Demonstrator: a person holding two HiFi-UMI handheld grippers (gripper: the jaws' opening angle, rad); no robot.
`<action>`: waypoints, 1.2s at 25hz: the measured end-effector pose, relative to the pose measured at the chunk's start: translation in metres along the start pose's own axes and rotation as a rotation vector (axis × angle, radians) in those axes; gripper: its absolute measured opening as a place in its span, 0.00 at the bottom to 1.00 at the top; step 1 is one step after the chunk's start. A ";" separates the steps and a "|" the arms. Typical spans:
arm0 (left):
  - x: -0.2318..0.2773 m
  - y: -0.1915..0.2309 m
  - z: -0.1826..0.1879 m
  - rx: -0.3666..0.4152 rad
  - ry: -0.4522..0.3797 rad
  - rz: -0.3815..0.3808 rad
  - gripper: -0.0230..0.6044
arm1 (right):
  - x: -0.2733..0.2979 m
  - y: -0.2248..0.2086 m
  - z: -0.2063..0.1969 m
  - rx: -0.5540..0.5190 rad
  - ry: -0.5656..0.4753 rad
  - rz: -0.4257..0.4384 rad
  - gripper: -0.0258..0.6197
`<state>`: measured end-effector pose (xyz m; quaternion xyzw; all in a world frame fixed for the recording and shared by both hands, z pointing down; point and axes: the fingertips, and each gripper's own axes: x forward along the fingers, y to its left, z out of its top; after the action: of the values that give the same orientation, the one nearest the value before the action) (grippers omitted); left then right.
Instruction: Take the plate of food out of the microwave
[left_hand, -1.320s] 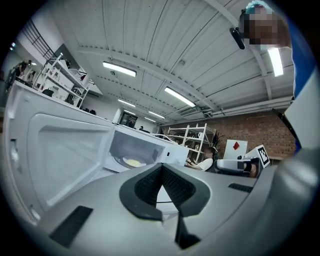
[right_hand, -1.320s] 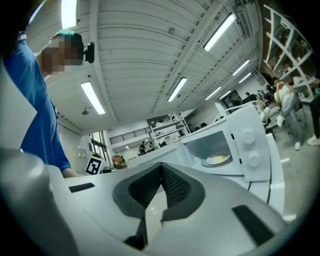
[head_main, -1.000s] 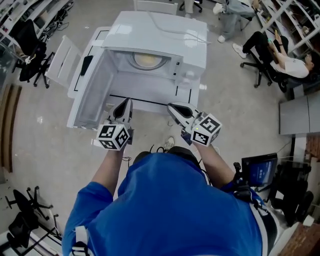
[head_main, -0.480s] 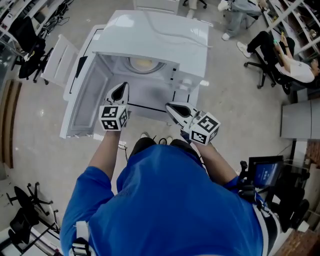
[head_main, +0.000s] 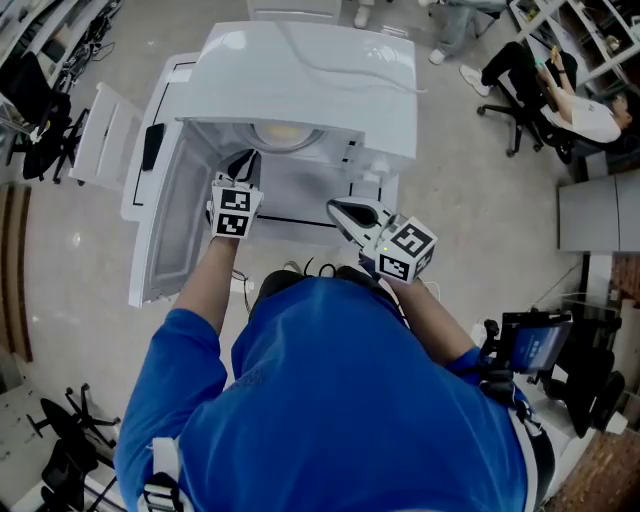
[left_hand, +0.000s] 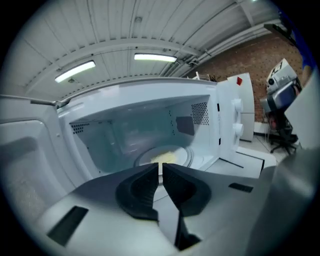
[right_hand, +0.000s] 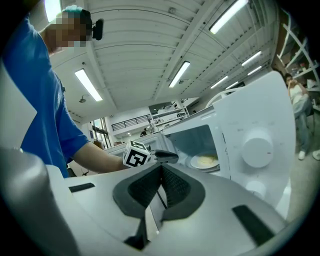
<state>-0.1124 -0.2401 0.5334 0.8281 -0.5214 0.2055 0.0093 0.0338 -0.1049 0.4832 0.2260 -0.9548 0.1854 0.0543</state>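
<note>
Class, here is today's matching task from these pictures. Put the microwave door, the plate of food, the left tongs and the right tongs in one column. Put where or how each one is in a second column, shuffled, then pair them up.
Column one:
1. microwave door
2. plate of food
3. left tongs
4. right tongs

Column two:
A. shut, outside, near the dials
B. inside the microwave
C. swung open to one side
D. at the oven's mouth, pointing at the food

Pairs: 1-C, 2-B, 3-D, 4-A
</note>
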 end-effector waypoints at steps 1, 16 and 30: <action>0.006 -0.001 -0.003 0.043 0.013 -0.014 0.06 | 0.002 -0.001 0.000 0.001 0.000 -0.006 0.04; 0.060 -0.036 -0.025 0.620 0.135 -0.220 0.17 | 0.008 -0.023 0.007 0.010 -0.016 -0.099 0.04; 0.069 -0.052 -0.033 1.046 0.197 -0.332 0.17 | 0.000 -0.028 0.011 0.024 -0.040 -0.128 0.04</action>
<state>-0.0524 -0.2683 0.5983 0.7703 -0.2091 0.5091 -0.3221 0.0463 -0.1327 0.4819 0.2911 -0.9369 0.1883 0.0440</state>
